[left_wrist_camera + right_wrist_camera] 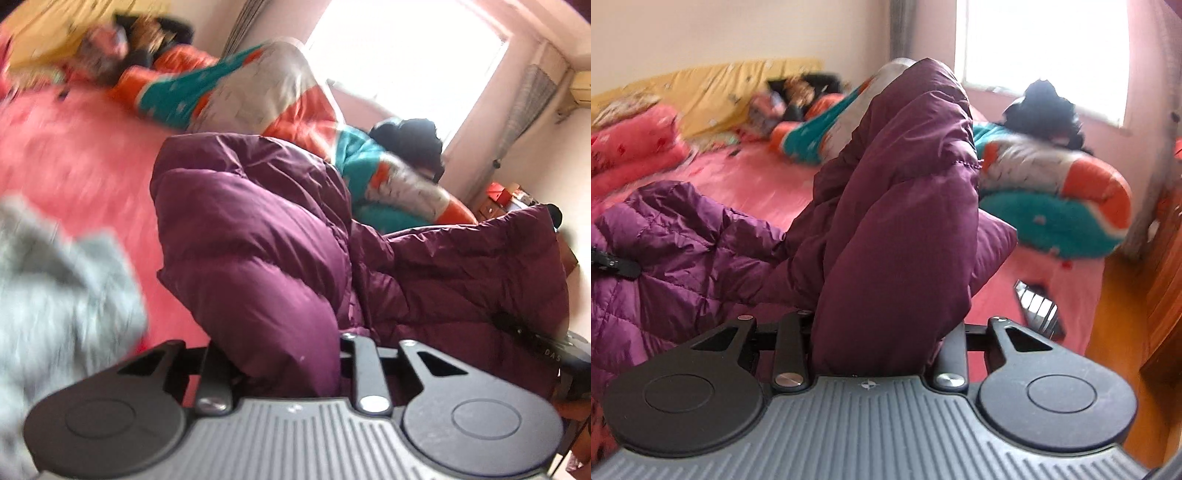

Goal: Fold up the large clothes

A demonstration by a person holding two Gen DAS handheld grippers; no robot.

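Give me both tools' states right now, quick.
Left tool: closed on a fold of the purple down jacket.
Right tool: closed on a thick bunch of the same jacket, lifted off the pink bed.

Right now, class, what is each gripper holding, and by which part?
Both hold the purple down jacket. The left gripper clamps a bunched puffy fold, the right gripper another thick padded fold. Which part of the garment each fold is cannot be told.
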